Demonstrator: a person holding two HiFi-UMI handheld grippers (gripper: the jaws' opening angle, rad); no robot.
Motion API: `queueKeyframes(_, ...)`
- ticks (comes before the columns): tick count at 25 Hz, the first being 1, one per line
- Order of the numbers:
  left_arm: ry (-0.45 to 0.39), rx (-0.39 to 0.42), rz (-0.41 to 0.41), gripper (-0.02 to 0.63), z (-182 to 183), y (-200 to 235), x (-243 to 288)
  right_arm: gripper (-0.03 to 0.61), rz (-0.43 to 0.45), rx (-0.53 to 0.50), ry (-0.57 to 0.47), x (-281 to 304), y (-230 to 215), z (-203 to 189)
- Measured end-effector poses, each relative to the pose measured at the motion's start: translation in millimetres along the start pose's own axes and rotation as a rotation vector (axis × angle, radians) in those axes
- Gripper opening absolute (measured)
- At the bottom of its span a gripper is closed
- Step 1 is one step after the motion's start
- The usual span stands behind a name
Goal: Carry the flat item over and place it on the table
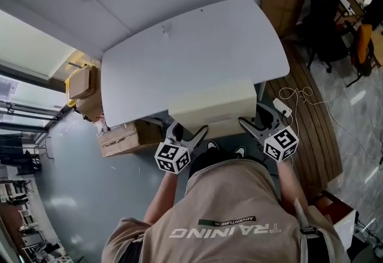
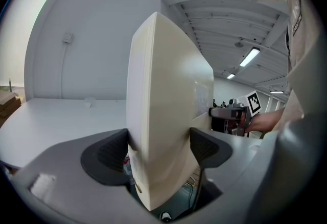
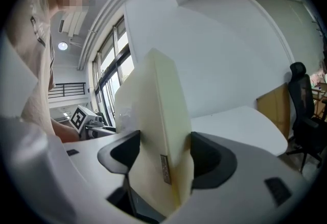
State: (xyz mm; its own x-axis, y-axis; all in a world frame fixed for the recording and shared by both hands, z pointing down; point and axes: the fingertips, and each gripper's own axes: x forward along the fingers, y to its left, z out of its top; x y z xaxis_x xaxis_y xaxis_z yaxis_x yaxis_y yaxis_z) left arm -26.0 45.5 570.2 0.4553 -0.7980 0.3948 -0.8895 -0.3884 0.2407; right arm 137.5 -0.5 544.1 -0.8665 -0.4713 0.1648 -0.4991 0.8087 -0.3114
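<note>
Head view, cream flat panel [image 1: 212,109]: centre frame, level, overlapping the near edge of the white surface [image 1: 197,46]; contact with it cannot be told.
Head view, left tool [image 1: 190,134]: at the panel's lower left corner.
Head view, right tool [image 1: 256,124]: at the panel's lower right corner.
Head view, surroundings: cardboard boxes [image 1: 122,139] at left under the surface's edge; office chair [image 1: 326,10] at upper right.
Left gripper view, left tool [image 2: 158,149]: both jaws clenched on the panel's edge; the panel [image 2: 163,95] rises edge-on through mid frame, with the surface [image 2: 56,116] behind at left.
Right gripper view, right tool [image 3: 163,154]: both jaws pressed on the panel [image 3: 153,110], which stands edge-on at centre; the surface [image 3: 240,123] lies behind at right.
</note>
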Motion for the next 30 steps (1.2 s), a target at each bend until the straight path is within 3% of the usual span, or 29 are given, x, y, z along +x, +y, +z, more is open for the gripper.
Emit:
queueKeyframes(7, 0.019, -0.013, -0.016, 0.364, 9, 46, 23, 0.276, -0.008, 0.006, 0.044, 47, -19, 4)
queueKeyframes(20, 0.03, 0.007, -0.15, 0.364, 59, 131, 83, 0.276, -0.126, 0.005, 0.049, 127, -62, 39)
queueKeyframes(30, 0.071, -0.062, -0.14, 0.364, 60, 183, 109, 0.276, -0.107, 0.036, 0.125, 184, -88, 39)
